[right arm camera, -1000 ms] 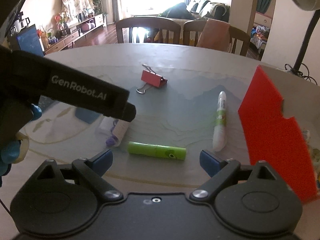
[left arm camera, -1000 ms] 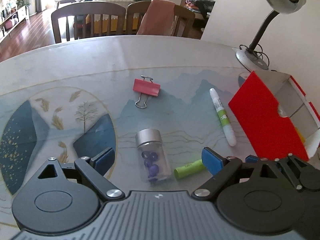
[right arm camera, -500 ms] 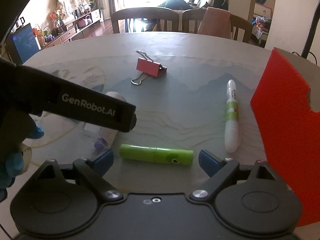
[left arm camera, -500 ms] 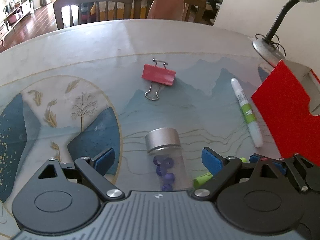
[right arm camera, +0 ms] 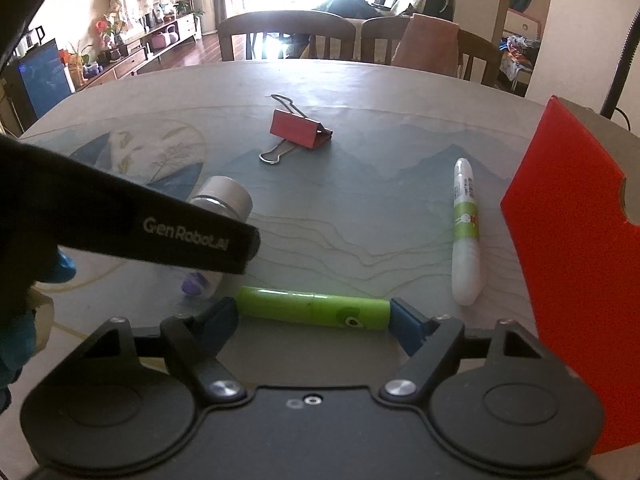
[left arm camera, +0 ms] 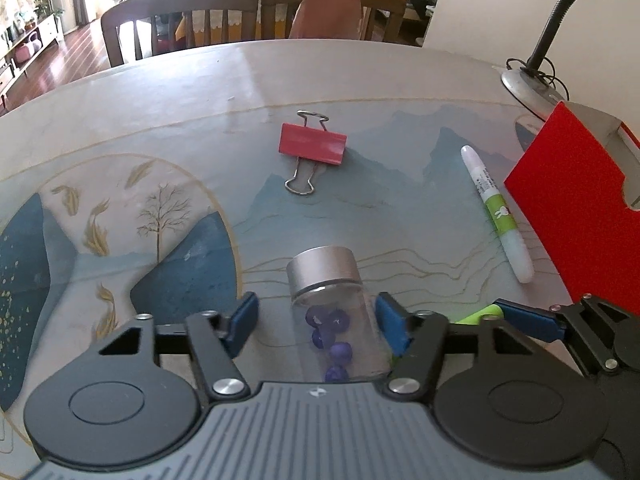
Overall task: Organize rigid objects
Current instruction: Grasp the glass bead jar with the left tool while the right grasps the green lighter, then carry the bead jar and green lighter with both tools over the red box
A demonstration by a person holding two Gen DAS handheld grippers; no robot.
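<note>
A clear vial (left arm camera: 334, 312) with a silver cap and purple beads lies on the table between the fingers of my open left gripper (left arm camera: 316, 326); the pads stand apart from the glass. The vial also shows in the right wrist view (right arm camera: 222, 204), partly hidden by the left gripper's body. A green tube (right arm camera: 312, 307) lies crosswise between the fingers of my right gripper (right arm camera: 312, 318), the pads at or touching its two ends. A red binder clip (left arm camera: 312, 144) and a white-green pen (left arm camera: 498, 214) lie farther out.
A red and white open box (left arm camera: 576, 208) stands at the right, close to the pen. A desk lamp base (left arm camera: 524, 84) sits behind it. Chairs stand past the table's far edge. The table has a painted landscape mat (left arm camera: 160, 216).
Both grippers have moved forward and down. The vial now sits deep between the left fingers, and the green tube sits between the right fingers, which have narrowed onto its ends.
</note>
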